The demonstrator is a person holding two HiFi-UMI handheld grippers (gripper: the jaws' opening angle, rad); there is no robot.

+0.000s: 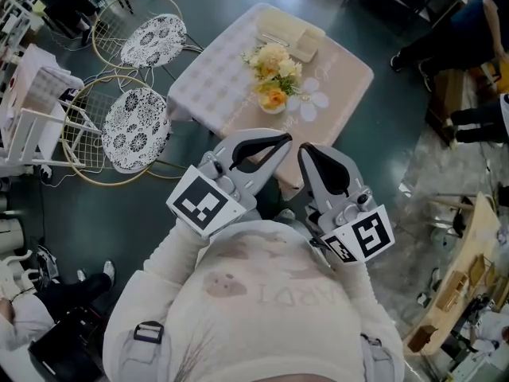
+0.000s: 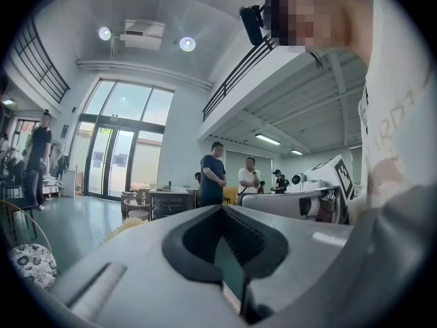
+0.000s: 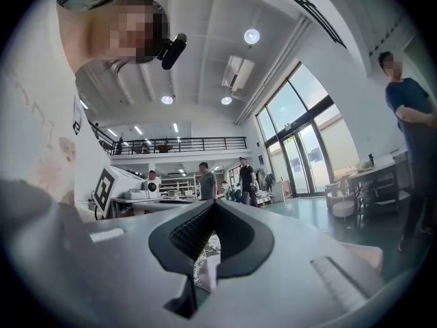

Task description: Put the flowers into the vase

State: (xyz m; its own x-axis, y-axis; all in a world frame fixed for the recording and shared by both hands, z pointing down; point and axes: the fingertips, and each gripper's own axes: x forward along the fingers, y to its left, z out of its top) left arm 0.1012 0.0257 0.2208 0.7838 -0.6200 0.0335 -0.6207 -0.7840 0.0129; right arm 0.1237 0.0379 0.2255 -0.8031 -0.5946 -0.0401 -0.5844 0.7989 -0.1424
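A bunch of yellow and cream flowers [image 1: 273,70] stands in a small pale vase [image 1: 273,107] near the middle of a small square table with a checked pink cloth [image 1: 208,78]. A white flower [image 1: 315,97] lies on the cloth just right of the vase. Both grippers are held close to my chest, short of the table's near edge and pointing toward it. The left gripper [image 1: 278,140] [image 2: 220,207] is shut and holds nothing. Beside it, the right gripper [image 1: 306,151] [image 3: 213,203] is also shut and empty.
A beige tray [image 1: 291,34] lies at the table's far side. Two round wire chairs with patterned cushions [image 1: 135,130] [image 1: 153,40] stand left of the table, and a white rack [image 1: 32,110] is further left. People's legs [image 1: 469,126] and wooden furniture [image 1: 457,293] are at the right.
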